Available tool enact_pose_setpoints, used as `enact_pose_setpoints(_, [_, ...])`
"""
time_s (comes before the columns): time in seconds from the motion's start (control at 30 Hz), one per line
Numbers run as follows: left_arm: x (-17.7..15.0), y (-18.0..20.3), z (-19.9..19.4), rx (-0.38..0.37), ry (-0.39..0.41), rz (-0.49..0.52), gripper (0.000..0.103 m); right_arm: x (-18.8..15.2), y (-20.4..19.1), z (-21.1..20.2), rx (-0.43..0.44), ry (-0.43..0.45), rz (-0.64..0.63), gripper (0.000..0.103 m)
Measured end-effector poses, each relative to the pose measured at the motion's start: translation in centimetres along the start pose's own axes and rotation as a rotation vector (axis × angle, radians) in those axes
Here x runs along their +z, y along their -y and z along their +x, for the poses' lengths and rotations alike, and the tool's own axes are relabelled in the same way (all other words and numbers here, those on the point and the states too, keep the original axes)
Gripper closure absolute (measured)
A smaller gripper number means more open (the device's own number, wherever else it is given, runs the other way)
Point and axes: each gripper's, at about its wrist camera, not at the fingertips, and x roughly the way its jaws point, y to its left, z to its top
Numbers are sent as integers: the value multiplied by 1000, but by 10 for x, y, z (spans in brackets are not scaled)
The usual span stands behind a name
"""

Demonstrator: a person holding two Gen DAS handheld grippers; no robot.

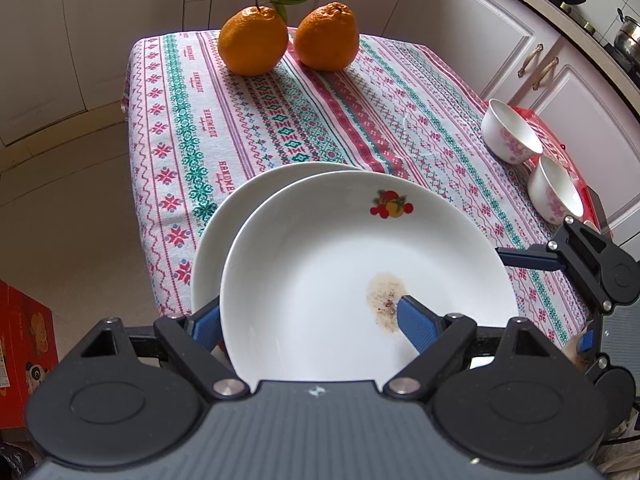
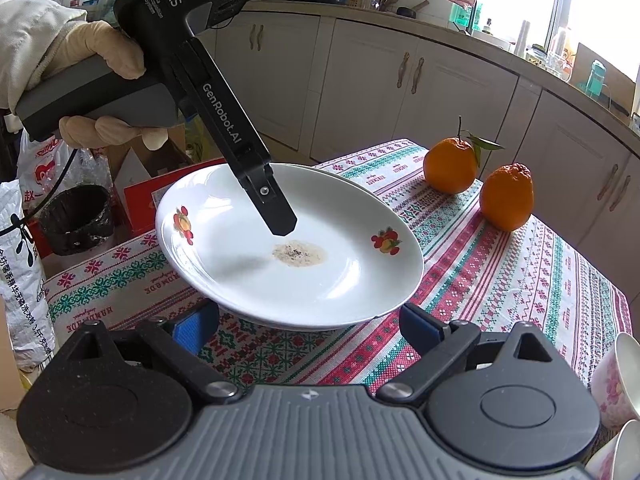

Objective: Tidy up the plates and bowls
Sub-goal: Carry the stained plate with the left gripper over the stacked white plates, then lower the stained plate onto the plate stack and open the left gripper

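My left gripper [image 1: 308, 316] is shut on the near rim of a white fruit-print plate [image 1: 320, 264], one finger [image 1: 416, 322] inside the dish by a brown stain, the other under the rim. The plate is tilted and sits over a second white plate [image 1: 224, 216] on the patterned tablecloth. In the right wrist view the left gripper's finger [image 2: 276, 212] presses into the same plate [image 2: 340, 264]. My right gripper [image 2: 308, 326] is open and empty, just short of that plate's rim. Two small white floral bowls [image 1: 510, 132] [image 1: 554, 192] stand at the table's right edge.
Two oranges [image 1: 254, 40] [image 1: 326, 36] sit at the far end of the table [image 1: 280, 120]. Cabinets surround the table. A red box [image 1: 20, 356] is on the floor at left. A black bin [image 2: 76, 220] and bags stand beyond the table.
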Motion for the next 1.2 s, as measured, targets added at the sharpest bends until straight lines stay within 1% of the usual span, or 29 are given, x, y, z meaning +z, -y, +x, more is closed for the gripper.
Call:
enact_pose_setpoints(0.73, [8,-3,-7,22,1,-32,14,-4,8,6,-7,-13,40,4])
enact_pose_setpoints(0.97, [14,-5,-4,28,-3,-45,14,-7,10,0,-18,-8,52,2])
enact_pose_setpoints(1.2, [24,2,3,70,-6,-28,11,-10,14,-8,-30,2,73,2])
